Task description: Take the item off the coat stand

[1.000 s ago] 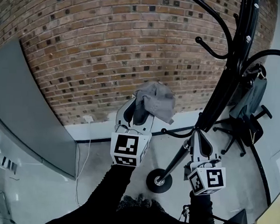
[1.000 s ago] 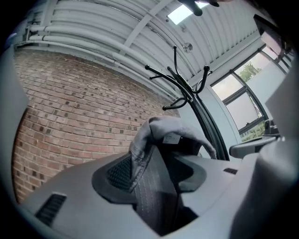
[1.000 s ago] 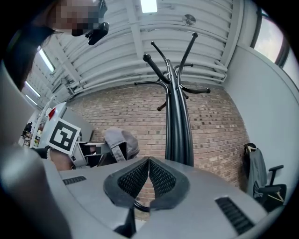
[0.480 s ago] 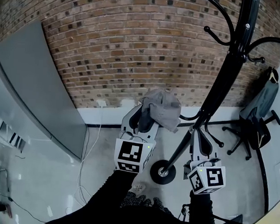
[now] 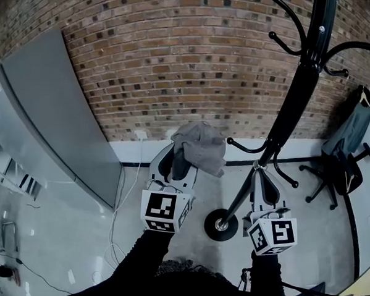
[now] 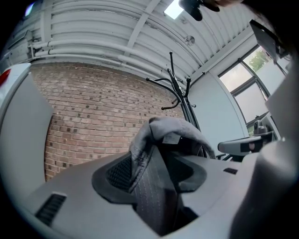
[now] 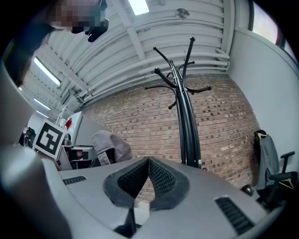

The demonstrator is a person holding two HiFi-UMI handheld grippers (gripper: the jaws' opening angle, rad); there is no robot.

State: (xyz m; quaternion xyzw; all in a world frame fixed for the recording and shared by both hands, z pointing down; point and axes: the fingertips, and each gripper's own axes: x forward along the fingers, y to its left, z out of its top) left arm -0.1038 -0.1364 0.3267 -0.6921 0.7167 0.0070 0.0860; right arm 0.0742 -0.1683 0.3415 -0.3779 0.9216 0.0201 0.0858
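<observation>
A grey cap (image 5: 199, 147) is pinched in my left gripper (image 5: 175, 161), held in the air to the left of the black coat stand (image 5: 297, 100) and apart from it. In the left gripper view the cap (image 6: 159, 149) fills the gap between the pads, its brim running down between them. My right gripper (image 5: 262, 179) sits low beside the stand's pole, with nothing in it. In the right gripper view its pads (image 7: 140, 179) meet at the tips, and the stand (image 7: 184, 112) rises ahead with bare hooks.
A brick wall (image 5: 177, 57) stands behind. A grey panel (image 5: 56, 119) leans at the left. The stand's round base (image 5: 220, 225) rests on the floor between my grippers. An office chair with a dark jacket (image 5: 345, 153) is at the right.
The left gripper with the cap has moved down and to the left, away from the stand. The view has shifted left as well. The right gripper has hardly moved.
</observation>
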